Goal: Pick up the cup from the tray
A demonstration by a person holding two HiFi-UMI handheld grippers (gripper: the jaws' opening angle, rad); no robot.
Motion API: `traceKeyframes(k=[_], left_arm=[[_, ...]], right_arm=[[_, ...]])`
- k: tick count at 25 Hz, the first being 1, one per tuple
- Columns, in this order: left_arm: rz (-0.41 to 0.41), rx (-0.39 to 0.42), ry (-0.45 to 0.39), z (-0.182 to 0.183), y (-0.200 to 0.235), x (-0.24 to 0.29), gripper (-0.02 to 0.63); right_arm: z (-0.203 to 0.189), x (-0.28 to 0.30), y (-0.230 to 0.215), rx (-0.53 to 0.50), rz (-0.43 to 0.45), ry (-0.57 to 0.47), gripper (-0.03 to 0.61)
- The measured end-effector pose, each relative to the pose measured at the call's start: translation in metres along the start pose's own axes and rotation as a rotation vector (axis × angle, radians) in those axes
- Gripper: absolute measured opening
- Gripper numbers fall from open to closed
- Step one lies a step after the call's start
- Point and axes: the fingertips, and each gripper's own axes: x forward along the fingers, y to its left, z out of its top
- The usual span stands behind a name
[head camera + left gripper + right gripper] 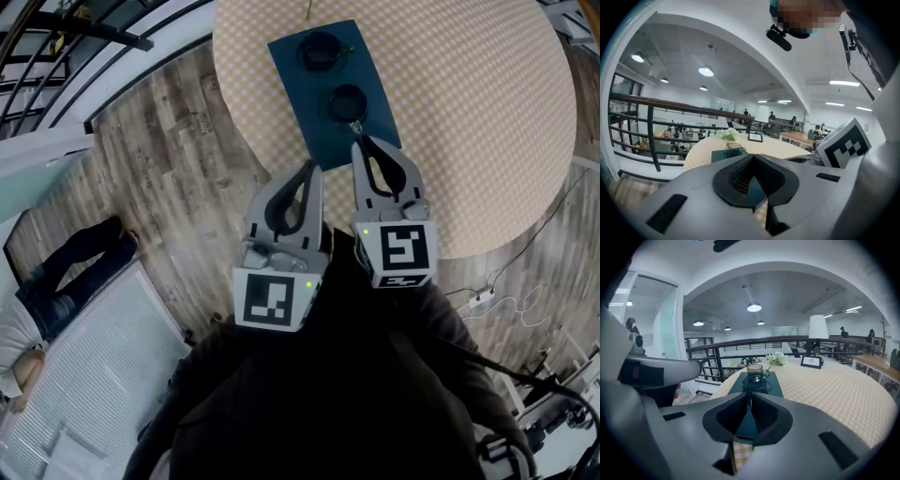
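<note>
A dark teal tray (314, 103) lies on the round table with the checked cloth (469, 112). On the tray's far end stands a glass cup (321, 49), and a dark saucer (347, 101) sits on its near end. The right gripper view shows the cup (755, 370) behind the saucer (754, 383). My right gripper (359, 142) is shut and empty, its tips just over the tray's near edge. My left gripper (311, 167) is also shut and empty, short of the tray's near left corner. From the left gripper view the cup (735, 149) is small and far ahead.
White flowers (777, 359), a small framed sign (811, 362) and a white lamp (816, 328) stand at the table's far side. A dark railing (651, 126) runs behind the table. A person's legs (75, 262) lie on the floor at left, and cables (497, 302) at right.
</note>
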Motion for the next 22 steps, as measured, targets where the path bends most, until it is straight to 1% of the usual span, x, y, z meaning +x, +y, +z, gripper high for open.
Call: traceKeyframes(k=[4,7,8,9,10,15,22], left_arm=[[0.007,-0.025,0.036,-0.011,0.014,0.009,0.005],[0.011,-0.037,0.046,-0.013,0.022,0.018,0.005],[0.011,-0.041,0.049,-0.015,0.024,0.021,0.005],[0.011,-0.043,0.052,-0.016,0.025,0.023,0.005],[0.01,-0.045,0.054,-0.017,0.026,0.026,0.005],[-0.004,-0.053,0.061,-0.021,0.021,0.031,0.005],[0.012,-0.049,0.08,-0.02,0.022,0.038,0.005]], right_arm=[[-0.008,0.015,-0.003,0.011,-0.014,0.044,0.011],[-0.003,0.021,-0.006,-0.02,-0.009,0.022,0.011],[-0.003,0.022,-0.006,-0.022,-0.001,0.026,0.02],[-0.006,0.023,-0.006,-0.019,0.008,0.037,0.075],[-0.009,0.024,-0.005,-0.016,0.015,0.05,0.095],[-0.018,0.029,-0.009,-0.017,0.013,0.086,0.095],[-0.023,0.036,-0.011,-0.034,0.031,0.124,0.094]])
